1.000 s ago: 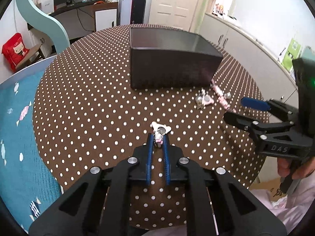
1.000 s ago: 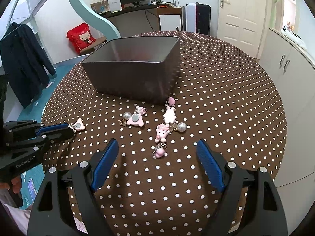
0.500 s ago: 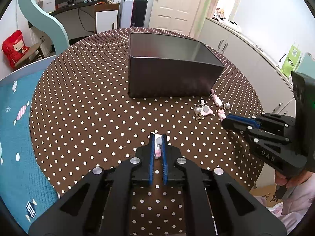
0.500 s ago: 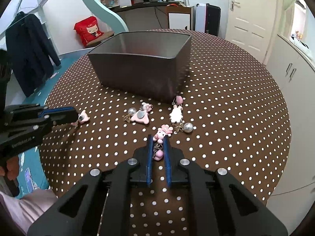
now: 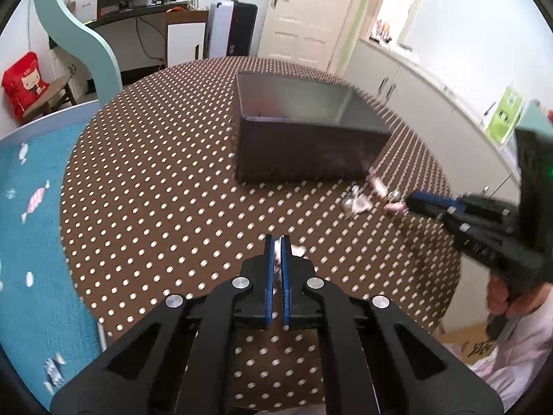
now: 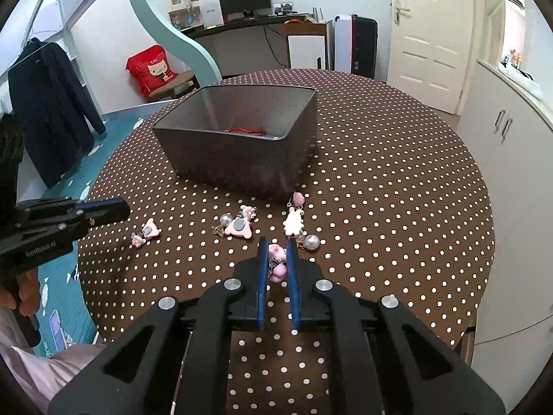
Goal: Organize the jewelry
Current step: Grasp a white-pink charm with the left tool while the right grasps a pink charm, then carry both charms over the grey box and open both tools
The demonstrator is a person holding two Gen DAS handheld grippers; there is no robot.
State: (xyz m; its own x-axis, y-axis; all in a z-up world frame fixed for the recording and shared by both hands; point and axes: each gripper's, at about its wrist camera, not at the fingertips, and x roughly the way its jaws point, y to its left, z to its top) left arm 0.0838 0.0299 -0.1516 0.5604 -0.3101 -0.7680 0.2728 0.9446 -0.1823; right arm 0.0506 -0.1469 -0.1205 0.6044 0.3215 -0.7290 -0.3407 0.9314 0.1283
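Gripping a pink charm (image 6: 277, 263), your right tool (image 6: 277, 245) has its blue pads nearly closed on it, pads pressing both sides, just above the polka-dot table (image 6: 397, 207). Your left tool (image 5: 277, 242) has its pads almost together; in the left wrist view something small and pale pink (image 5: 276, 259) sits between them, but that frame is blurred and I can't tell whether it's clamped. In the right wrist view the left tool (image 6: 117, 209) shows from the side, tips hanging over the table near its left edge, and a small pink charm (image 6: 147, 232) lies on the cloth just below and right of those tips; whether they touch it I can't tell. Dark grey rectangular bin (image 6: 242, 138) stands mid-table, upright, open top, with a red cord-like item (image 6: 247, 131) lying inside against the near wall. Between the bin and your right tool: a pink charm with a grey disc and pearl bead (image 6: 236, 223) lies flat on the cloth, and beside it a white-and-pink charm string (image 6: 293, 219) runs from the bin's near corner toward the tool, ending at a pearl bead (image 6: 312, 241) just right of the right pad. All of these are outside the bin. From the left wrist view your right tool (image 5: 411, 202) reaches in from the right with its tips at that charm cluster, close to the bin's front right corner.
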